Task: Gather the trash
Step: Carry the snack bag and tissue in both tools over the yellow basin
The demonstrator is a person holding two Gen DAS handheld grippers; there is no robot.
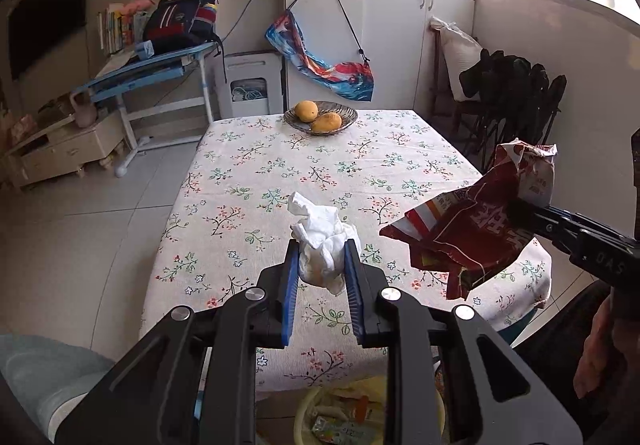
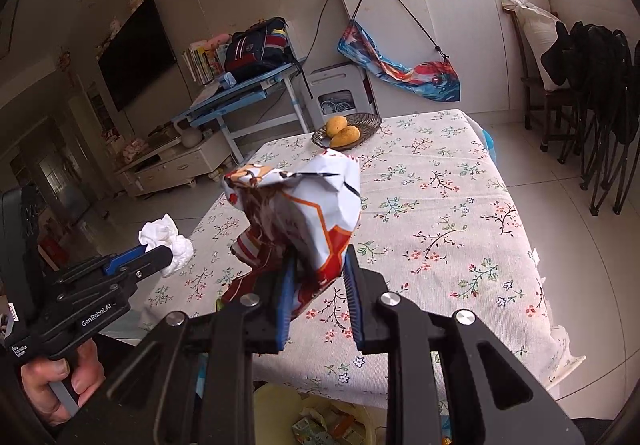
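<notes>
My left gripper (image 1: 321, 245) is shut on a crumpled white tissue (image 1: 322, 241) and holds it above the near part of the floral table (image 1: 280, 165). My right gripper (image 2: 320, 255) is shut on a crumpled red and white snack bag (image 2: 304, 213), held in the air above the table's near edge. The bag also shows in the left wrist view (image 1: 476, 221), with the right gripper (image 1: 524, 215) to the right of the tissue. The left gripper (image 2: 170, 253) and its tissue (image 2: 166, 239) show at the left of the right wrist view. A yellow bin (image 1: 316, 405) with trash in it sits below the table's near edge, also in the right wrist view (image 2: 280, 405).
A woven dish (image 1: 344, 113) with two mangoes (image 1: 306, 110) stands at the table's far end. White cabinets (image 1: 392, 45) with a hanging colourful bag stand behind. Dark folding chairs (image 1: 516, 101) stand right of the table. A blue desk (image 1: 152, 73) stands at the left.
</notes>
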